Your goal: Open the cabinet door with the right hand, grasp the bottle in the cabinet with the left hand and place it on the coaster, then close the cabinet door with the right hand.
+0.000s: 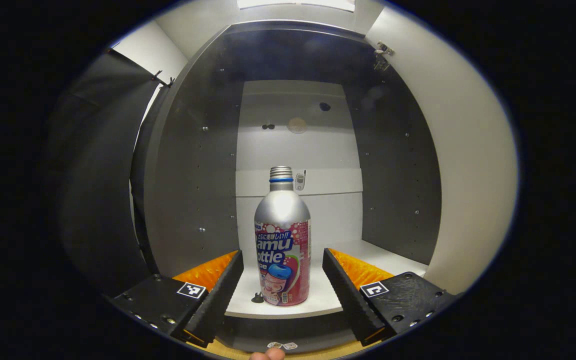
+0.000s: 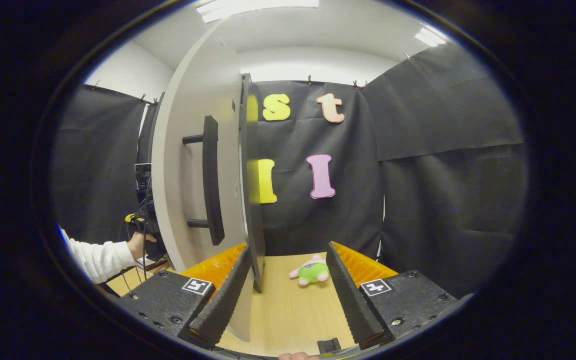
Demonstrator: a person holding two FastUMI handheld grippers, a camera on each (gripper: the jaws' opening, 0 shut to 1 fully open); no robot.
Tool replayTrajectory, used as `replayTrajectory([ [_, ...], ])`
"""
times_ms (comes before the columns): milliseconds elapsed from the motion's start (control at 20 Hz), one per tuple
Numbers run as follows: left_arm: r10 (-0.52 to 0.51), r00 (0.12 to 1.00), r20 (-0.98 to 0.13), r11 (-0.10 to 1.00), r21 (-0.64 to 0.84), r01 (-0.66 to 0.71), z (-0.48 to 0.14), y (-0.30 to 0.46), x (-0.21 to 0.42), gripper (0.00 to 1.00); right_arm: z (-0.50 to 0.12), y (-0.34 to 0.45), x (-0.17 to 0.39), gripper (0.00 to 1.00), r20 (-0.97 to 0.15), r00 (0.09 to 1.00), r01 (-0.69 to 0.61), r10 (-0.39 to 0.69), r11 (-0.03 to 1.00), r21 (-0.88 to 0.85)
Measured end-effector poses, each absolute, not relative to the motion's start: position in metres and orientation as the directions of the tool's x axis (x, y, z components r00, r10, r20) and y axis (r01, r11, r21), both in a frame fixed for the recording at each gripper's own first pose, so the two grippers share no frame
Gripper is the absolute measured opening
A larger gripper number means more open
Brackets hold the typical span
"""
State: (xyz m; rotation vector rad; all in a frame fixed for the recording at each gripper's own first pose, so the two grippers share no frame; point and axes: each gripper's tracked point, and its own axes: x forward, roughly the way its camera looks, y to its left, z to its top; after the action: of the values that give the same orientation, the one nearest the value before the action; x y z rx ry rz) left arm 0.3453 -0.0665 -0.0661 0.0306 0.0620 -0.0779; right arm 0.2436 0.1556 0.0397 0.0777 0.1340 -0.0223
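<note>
Here, in the left gripper view, one bottle (image 1: 282,239), silver-shouldered with a pink label, stands upright near the front edge of the cabinet (image 1: 193,165) shelf, ahead of the left gripper (image 1: 283,280), whose jaws are spread. In the right gripper view, the right gripper (image 2: 288,285) has its jaws apart by the edge of the open cabinet door (image 2: 193,165), over a tabletop (image 2: 288,310) bearing one plush toy (image 2: 311,271).

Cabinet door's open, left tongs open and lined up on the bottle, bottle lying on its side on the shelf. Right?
Not quite: the bottle stands upright on the shelf, as the left gripper view shows. The rest holds: the cabinet door is open and the left tongs are open, lined up on the bottle.
</note>
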Motion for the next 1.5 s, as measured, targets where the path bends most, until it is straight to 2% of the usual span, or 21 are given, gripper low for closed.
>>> replayTrajectory([
  [450, -0.08, 0.995, -0.052, 0.997, 0.002, 0.08, -0.067, -0.067, 0.377, 0.96, 0.038, 0.151, 0.245, 0.93, -0.14, 0.988, 0.08, -0.068, 0.993, 0.082],
  [500, -0.085, 0.995, -0.047, 0.996, -0.002, 0.085, -0.066, -0.069, 0.377, 0.94, 0.037, 0.152, 0.245, 0.93, -0.143, 0.987, 0.081, -0.068, 0.993, 0.085],
  [600, -0.073, 0.996, -0.049, 0.997, 0.007, 0.073, -0.066, -0.065, 0.377, 0.8, 0.037, 0.153, 0.245, 0.93, -0.148, 0.986, 0.083, -0.069, 0.992, 0.09],
  [750, -0.073, 0.996, -0.052, 0.997, 0.005, 0.074, -0.065, -0.065, 0.372, 0.75, 0.038, 0.156, 0.245, 0.93, -0.146, 0.987, 0.076, -0.061, 0.992, 0.096],
  [1250, -0.099, 0.995, 0.002, 0.995, 0.006, 0.099, -0.049, -0.045, 0.296, 0.75, 0.038, 0.166, 0.245, 0.93, -0.133, 0.991, 0.047, -0.03, 0.99, 0.13],
  [1500, -0.081, 0.997, -0.01, 0.994, 0.07, 0.081, -0.072, -0.021, 0.236, 0.75, 0.037, 0.166, 0.244, 0.92, -0.137, 0.99, 0.045, -0.027, 0.99, 0.135],
])
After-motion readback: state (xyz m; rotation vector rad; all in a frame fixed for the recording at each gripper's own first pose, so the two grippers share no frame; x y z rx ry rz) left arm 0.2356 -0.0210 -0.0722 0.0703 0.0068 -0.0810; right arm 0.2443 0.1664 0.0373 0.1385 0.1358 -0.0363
